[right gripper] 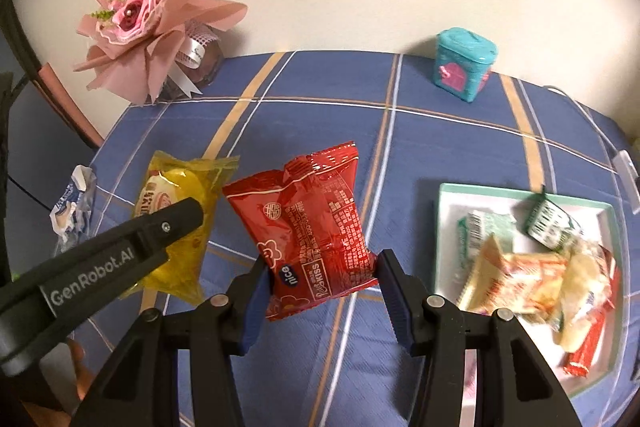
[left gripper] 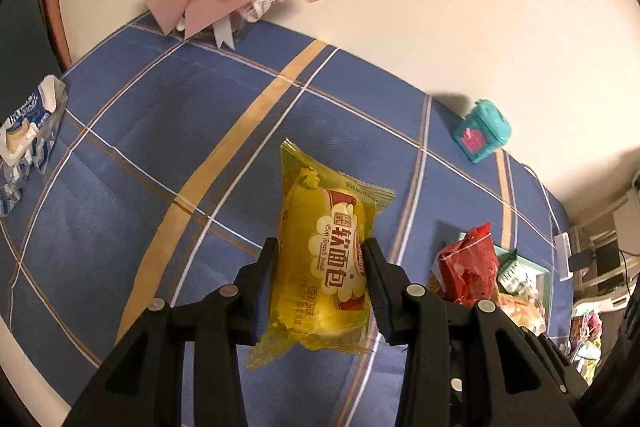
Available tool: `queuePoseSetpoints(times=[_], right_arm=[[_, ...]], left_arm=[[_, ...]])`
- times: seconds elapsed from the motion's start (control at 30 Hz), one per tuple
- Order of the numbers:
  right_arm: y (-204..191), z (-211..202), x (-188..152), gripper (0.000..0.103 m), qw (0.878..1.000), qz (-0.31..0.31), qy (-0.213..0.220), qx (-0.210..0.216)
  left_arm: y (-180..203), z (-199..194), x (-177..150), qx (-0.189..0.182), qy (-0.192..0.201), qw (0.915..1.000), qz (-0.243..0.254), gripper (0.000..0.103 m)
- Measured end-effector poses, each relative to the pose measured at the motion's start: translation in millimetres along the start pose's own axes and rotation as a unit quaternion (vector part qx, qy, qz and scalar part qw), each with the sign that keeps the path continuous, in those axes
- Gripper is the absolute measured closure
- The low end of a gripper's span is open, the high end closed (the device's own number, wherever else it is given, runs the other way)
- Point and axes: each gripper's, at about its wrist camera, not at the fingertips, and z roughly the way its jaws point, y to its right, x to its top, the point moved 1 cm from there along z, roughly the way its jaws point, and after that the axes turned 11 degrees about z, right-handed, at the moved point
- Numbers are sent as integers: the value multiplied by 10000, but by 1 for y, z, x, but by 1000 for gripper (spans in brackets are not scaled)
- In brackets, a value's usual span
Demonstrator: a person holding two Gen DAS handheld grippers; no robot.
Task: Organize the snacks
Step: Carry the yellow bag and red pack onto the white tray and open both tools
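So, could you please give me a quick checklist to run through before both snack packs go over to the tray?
1. Left gripper holds the yellow bread pack: ok, jaws pressed on both its sides.
2. Right gripper holds the red snack pack: ok, gripped at its lower end, pack clear of the tablecloth.
3. The two packs are apart: ok, a gap shows between them in the right wrist view.
4. Room in the tray: ok, bare floor at its near left; snacks piled on the right.
5. Path to the tray is free: ok, only cloth between.
6. Blue-and-white pack left at the table edge: not ok, still outside the tray.
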Motion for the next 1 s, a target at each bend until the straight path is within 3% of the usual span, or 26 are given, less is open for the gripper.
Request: queuePoseSetpoints(times=[0.57,0.83,1.0], right_arm=[[59,-57,-30,48,9978,643,85,-144],[93,-61,-33,48,9952,919,-39,-324],[138,-65,-31,48,9884,1392,-88,-598]], left_arm=[[53,-53,-33,-109,523,9975,454,60],[88,-49,-44,-220,405,9956,814,60],[114,-38,-51,-518,189,9933,1017,60]])
